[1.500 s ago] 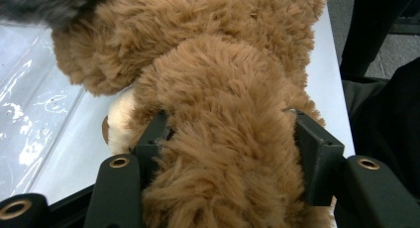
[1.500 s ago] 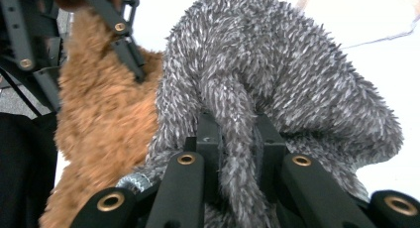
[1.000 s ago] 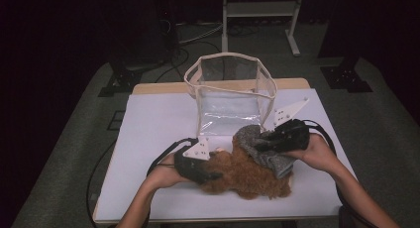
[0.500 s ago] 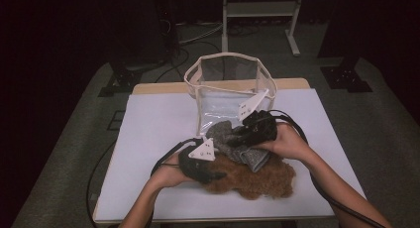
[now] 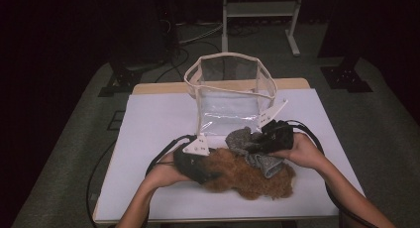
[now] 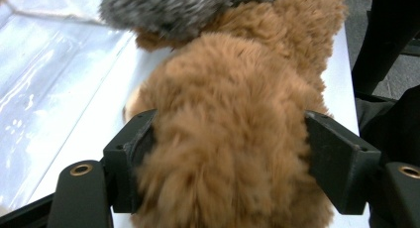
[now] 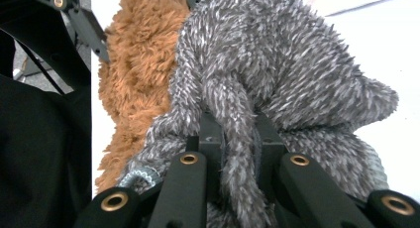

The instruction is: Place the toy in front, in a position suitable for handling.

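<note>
The right gripper (image 5: 257, 139) pinches the grey fur (image 7: 277, 79). The left gripper (image 6: 230, 163) clamps the brown fur (image 6: 233, 114). Better lift the grey slowly, holding the brown down.

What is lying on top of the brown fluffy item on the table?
A grey fuzzy fabric piece, held by the right gripper, lies partly over the brown fluffy item. What lies beneath the grey piece is covered.
</note>
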{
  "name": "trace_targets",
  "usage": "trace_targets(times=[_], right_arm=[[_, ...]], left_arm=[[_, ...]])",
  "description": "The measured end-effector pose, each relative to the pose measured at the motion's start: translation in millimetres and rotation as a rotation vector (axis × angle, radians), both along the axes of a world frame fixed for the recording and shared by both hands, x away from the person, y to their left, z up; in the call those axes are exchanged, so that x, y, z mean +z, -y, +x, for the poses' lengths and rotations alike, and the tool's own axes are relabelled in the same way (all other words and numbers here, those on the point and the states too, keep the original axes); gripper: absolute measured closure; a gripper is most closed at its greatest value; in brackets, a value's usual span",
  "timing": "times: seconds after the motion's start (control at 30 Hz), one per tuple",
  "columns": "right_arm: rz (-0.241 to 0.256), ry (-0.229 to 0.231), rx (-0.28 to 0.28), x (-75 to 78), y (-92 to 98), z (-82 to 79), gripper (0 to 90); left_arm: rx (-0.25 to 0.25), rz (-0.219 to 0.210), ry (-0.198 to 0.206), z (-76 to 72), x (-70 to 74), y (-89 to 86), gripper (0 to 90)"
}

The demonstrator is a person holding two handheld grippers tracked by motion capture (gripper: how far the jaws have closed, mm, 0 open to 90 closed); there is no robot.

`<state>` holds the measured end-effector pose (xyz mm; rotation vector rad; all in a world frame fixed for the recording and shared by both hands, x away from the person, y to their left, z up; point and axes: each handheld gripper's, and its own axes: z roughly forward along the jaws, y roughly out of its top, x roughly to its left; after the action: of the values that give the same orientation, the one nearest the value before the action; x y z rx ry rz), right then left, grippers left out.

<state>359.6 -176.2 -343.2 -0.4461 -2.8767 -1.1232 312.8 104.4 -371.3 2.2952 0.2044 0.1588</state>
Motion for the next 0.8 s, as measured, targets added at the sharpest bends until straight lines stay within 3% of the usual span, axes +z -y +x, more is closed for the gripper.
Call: trace_targets(times=[0.07, 0.17, 0.33, 0.47, 0.53, 0.67, 0.8], right_arm=[[-0.003, -0.002, 0.0, 1.5, -0.2, 0.0, 78.5], [0.004, 0.04, 0.009, 12.4, -3.5, -3.2, 78.4], [0.038, 0.071, 0.055, 28.8, -23.0, -12.0, 78.4], [0.012, 0.062, 0.094, 21.9, -40.3, -15.6, 78.4], [-0.015, 0.054, 0.086, 14.5, -40.8, -15.0, 78.3], [-0.045, 0.048, 0.056, -0.3, -26.6, -14.4, 78.7], [-0.011, 0.026, 0.026, -6.4, -7.7, -13.6, 78.9]], left_arm=[[-0.018, -0.003, 0.001, 0.5, -2.5, -1.1, 34.1], [-0.023, -0.019, 0.003, 1.2, -6.5, 1.4, 43.6], [-0.017, -0.021, -0.001, 2.9, -7.5, 7.4, 46.5], [-0.015, -0.035, 0.005, 2.4, -9.2, 10.5, 46.4], [-0.016, -0.038, 0.006, 1.8, -9.7, 9.9, 45.5], [-0.002, -0.048, 0.012, 2.9, -7.6, 4.8, 36.7], [0.031, -0.057, 0.002, 4.3, -6.0, 1.1, 27.0]])
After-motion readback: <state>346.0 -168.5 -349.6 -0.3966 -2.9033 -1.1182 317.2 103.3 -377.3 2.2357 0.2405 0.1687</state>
